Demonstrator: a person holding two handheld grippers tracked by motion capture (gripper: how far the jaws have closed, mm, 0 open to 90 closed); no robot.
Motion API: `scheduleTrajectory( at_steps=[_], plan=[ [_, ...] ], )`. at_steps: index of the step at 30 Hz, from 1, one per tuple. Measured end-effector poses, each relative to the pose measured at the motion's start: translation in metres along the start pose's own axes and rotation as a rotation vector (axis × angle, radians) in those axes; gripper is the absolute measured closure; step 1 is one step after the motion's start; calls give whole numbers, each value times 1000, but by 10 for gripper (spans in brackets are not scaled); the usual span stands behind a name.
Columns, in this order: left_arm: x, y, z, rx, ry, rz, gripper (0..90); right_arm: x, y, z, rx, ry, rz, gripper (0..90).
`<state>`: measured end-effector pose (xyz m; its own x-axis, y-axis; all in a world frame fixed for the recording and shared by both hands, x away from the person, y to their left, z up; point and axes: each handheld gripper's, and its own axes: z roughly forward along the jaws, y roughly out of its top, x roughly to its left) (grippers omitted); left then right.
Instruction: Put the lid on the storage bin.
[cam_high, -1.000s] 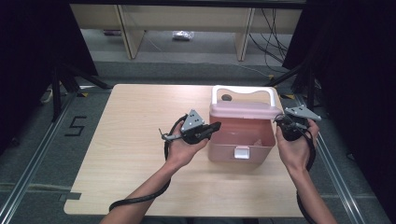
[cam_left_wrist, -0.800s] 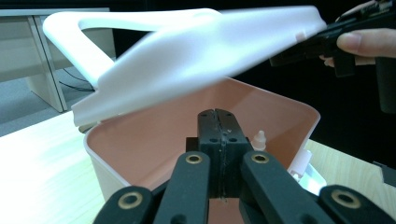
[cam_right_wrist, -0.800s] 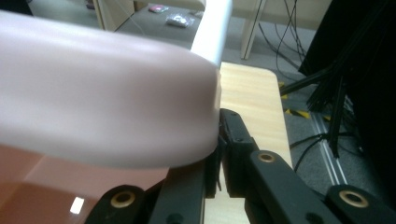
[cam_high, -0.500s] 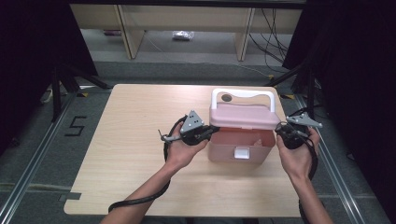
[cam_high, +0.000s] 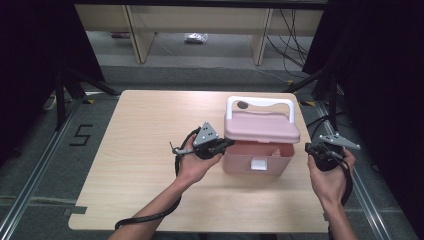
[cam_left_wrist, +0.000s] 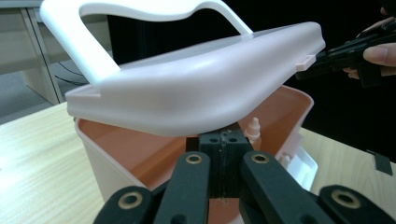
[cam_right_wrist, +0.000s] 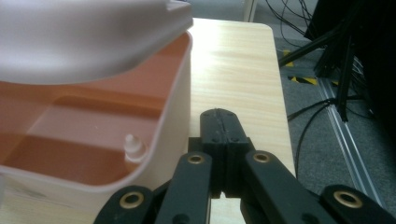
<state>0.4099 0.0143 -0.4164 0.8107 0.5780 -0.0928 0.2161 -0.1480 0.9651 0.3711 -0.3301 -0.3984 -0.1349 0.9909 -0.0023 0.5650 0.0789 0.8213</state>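
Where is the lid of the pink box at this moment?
In the high view, the lid sits raised above the pink box, right of table centre, between both grippers.

Smooth pink plastic box (cam_high: 257, 150), glossy white handle (cam_high: 260, 104), matt wood-grain table (cam_high: 140, 130)

Lab: floor rails (cam_high: 30, 175), black curtains (cam_high: 385, 75)

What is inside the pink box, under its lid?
The pink box shows a bare orange-pink floor with moulded steps and a small white peg near the rim. The half-lowered lid covers the rest, so anything there stays unseen.
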Motion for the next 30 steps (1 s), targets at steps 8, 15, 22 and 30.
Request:
scheduleTrajectory(
  at_steps=[8, 15, 22, 30],
  plan=[
    [-2, -12, -4, 26, -6, -12, 900, -2, -9, -3, 12, -23, 38, 900],
    [-4, -18, -11, 44, -7, -10, 900, -5, -13, -3, 15, -14, 13, 894],
    [-6, -21, -16, 66, -9, -10, 900, -4, -18, -2, 23, -4, 29, 891],
    [-10, -25, -23, 95, -12, -14, 900, -3, -20, -5, 27, -26, 54, 883]
  ],
)
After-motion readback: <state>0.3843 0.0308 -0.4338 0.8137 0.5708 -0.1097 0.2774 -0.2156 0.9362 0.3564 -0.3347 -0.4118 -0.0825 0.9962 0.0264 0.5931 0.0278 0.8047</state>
